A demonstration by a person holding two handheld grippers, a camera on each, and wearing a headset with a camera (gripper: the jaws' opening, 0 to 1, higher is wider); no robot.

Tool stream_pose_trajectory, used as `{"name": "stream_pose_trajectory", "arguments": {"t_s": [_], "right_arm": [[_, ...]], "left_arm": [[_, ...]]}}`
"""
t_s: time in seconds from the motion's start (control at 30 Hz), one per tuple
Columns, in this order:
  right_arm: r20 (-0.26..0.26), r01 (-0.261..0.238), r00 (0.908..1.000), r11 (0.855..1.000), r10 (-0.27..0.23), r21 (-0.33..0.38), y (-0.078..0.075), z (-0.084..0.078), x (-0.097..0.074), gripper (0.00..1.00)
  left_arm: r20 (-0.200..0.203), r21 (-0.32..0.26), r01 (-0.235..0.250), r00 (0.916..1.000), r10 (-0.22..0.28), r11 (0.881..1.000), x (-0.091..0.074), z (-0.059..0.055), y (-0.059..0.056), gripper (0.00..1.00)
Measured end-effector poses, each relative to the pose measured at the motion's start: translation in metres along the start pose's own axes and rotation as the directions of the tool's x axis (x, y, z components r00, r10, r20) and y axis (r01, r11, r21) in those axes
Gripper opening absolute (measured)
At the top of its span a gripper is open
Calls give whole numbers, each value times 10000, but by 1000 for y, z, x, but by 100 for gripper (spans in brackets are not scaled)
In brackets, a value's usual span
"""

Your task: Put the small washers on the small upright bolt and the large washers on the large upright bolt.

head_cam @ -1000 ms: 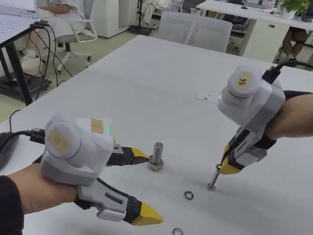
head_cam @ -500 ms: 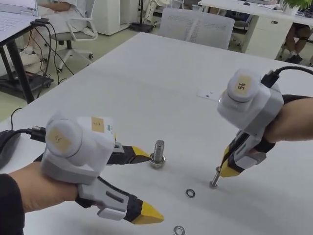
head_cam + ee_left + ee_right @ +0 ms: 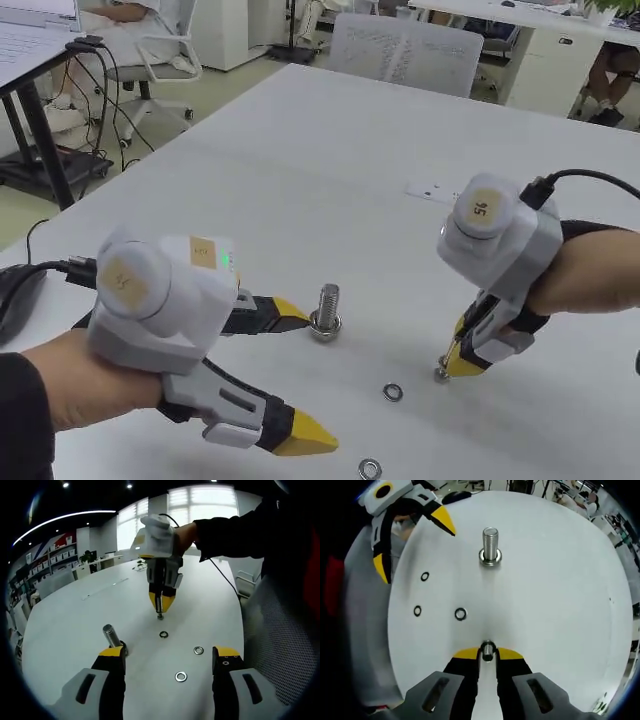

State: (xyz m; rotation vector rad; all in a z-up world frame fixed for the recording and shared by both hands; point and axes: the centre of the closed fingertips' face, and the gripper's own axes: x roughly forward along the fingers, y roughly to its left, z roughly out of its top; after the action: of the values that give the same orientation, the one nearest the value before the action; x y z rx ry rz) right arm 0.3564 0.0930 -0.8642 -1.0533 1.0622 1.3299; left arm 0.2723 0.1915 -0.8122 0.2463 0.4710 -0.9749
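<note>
Small bolt [image 3: 488, 649] between right gripper [image 3: 488, 655] fingers [image 3: 464, 654]

The big white desk [image 3: 330, 150] sat in an open office with a pale floor [image 3: 215, 95]. A grey chair [image 3: 400, 55] was pushed up at its far end, and a swivel chair [image 3: 160, 60] was off to the left by a black-legged table [image 3: 25, 55] trailing cables. Bright windows [image 3: 200, 502] lined the far wall, with little ceiling spotlights [image 3: 65, 484] overhead and shelving [image 3: 55, 557] down one side.
</note>
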Motion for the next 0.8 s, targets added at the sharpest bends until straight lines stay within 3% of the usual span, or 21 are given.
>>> {"name": "stream_pose_trajectory", "arguments": {"t_s": [0.8], "right_arm": [[-114,403,9991,9992,-402,72,-15,-8,7,14]], "left_arm": [[-24,-15,-10,10000,10,10000,0,0,0,70]]}}
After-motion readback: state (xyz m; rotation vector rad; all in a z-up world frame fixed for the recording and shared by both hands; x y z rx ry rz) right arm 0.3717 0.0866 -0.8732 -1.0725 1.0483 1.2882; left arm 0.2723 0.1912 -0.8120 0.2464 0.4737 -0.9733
